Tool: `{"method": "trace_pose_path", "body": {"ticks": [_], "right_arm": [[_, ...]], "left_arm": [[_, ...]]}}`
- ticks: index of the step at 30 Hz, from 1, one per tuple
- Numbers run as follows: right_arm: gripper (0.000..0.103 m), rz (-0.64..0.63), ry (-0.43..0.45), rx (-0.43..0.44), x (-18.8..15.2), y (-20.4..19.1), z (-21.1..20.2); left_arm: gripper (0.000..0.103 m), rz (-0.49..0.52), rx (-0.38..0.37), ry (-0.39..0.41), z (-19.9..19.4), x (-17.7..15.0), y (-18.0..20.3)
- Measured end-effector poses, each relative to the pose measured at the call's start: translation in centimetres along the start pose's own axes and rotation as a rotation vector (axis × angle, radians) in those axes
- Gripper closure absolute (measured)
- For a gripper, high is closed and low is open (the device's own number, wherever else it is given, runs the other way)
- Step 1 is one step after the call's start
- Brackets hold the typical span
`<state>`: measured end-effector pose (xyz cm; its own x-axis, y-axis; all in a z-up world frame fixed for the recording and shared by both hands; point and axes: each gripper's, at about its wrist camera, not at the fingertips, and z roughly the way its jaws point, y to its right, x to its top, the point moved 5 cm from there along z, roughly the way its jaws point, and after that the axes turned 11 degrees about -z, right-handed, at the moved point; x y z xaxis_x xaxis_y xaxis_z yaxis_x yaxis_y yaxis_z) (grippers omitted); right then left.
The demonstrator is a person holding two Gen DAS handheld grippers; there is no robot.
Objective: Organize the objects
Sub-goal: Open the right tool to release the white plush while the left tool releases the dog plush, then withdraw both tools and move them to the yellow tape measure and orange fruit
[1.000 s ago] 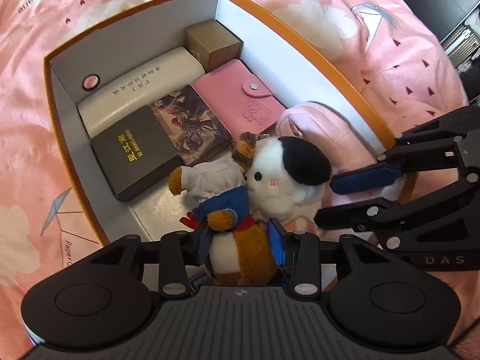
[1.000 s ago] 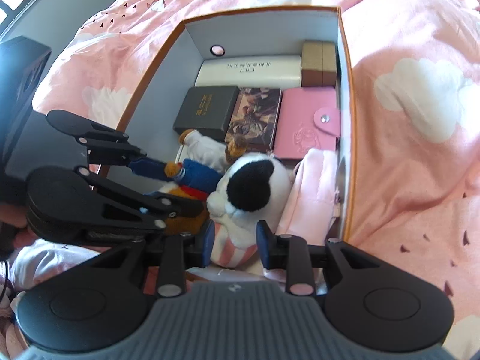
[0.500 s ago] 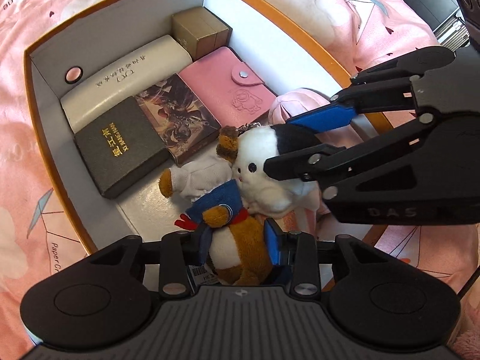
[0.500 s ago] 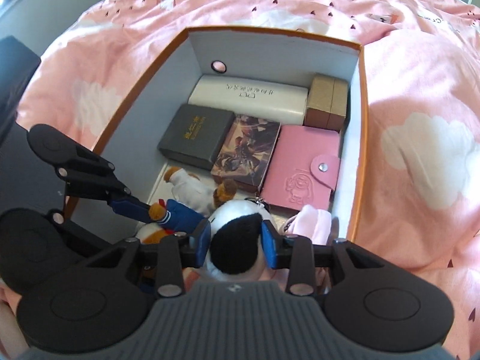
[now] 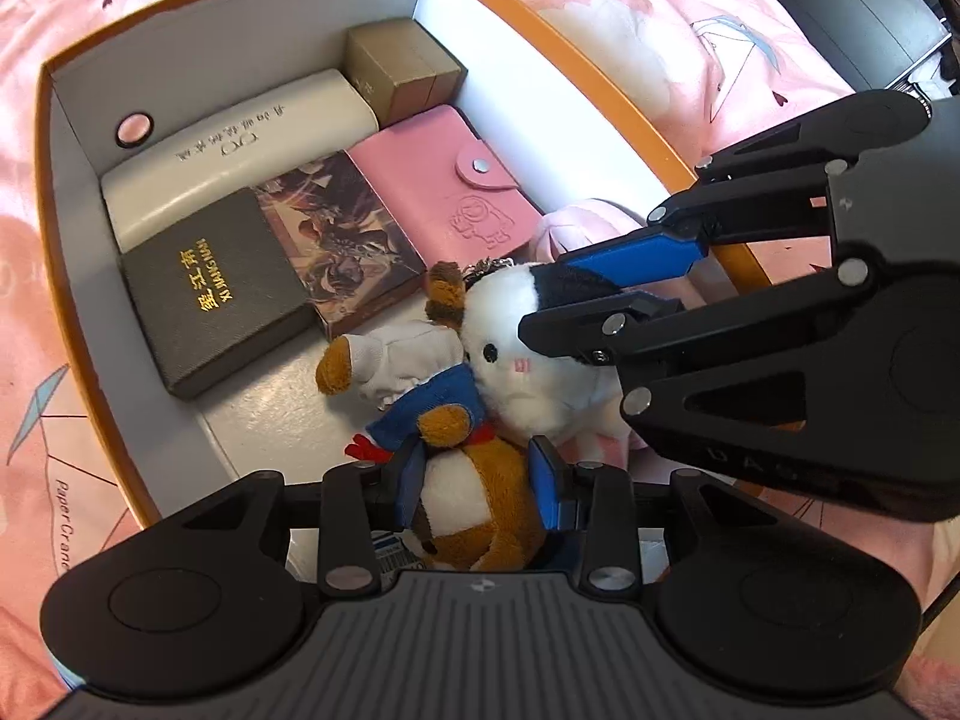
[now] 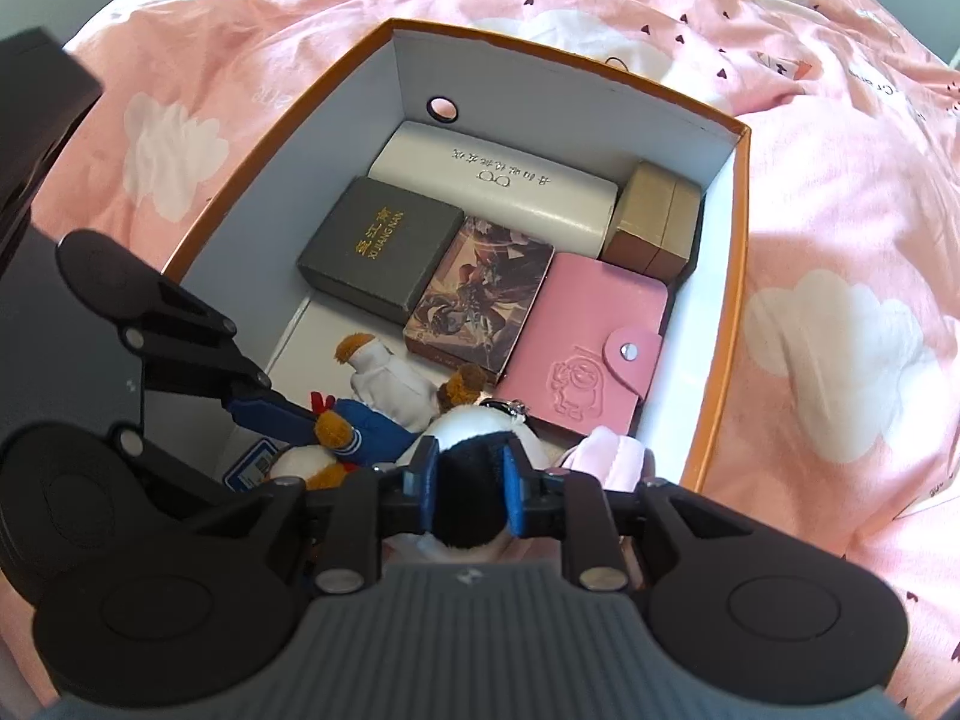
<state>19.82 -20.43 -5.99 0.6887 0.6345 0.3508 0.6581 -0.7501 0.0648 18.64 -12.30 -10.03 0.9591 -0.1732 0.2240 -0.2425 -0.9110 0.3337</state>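
Observation:
An orange box [image 5: 600, 84] with white inner walls [image 6: 735, 276] sits on a pink bedspread. My left gripper [image 5: 478, 480] is shut on a brown and white plush [image 5: 474, 501] in a blue jacket, near the box's front. My right gripper [image 6: 470, 480] is shut on the black ear of a white plush [image 5: 516, 360], which also shows in the right wrist view [image 6: 474, 498]. The two plushes touch, and the right gripper [image 5: 606, 288] sits just right of the left one.
Further back in the box lie a dark grey case [image 5: 216, 294], a white case [image 5: 240, 150], a picture card box [image 5: 342, 240], a pink wallet [image 5: 450, 186] and a tan box [image 5: 402, 72]. A pink soft item [image 5: 576, 228] lies by the right wall.
My right gripper has moved in from the right and closed on the white plush's black ear. My left gripper has kept its hold on the brown plush.

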Motion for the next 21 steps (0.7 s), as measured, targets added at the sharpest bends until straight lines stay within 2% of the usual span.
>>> {"method": "trace_pose_path", "body": {"ticks": [2, 6, 9, 15, 21], "right_arm": [[0.071, 0.005, 0.014, -0.004, -0.2, -0.3, -0.4], [0.070, 0.011, 0.049, -0.036, -0.8, -0.9, -1.7], [0.064, 0.033, 0.087, -0.074, -1.2, -1.1, -2.9], [0.054, 0.137, 0.190, -0.124, -2.0, -1.2, -5.3], [0.053, 0.252, 0.311, -0.129, -2.7, -1.8, -6.8]], "left_arm": [[0.057, 0.010, 0.019, 0.035, -0.6, 0.0, -0.1], [0.048, 0.002, 0.039, 0.116, -1.2, -0.9, 0.1], [0.047, -0.022, 0.027, 0.189, -2.0, -1.3, 0.1], [0.047, -0.053, -0.010, 0.277, -4.0, -1.7, -0.1], [0.047, -0.067, -0.046, 0.388, -6.8, -2.9, -0.5]]}}
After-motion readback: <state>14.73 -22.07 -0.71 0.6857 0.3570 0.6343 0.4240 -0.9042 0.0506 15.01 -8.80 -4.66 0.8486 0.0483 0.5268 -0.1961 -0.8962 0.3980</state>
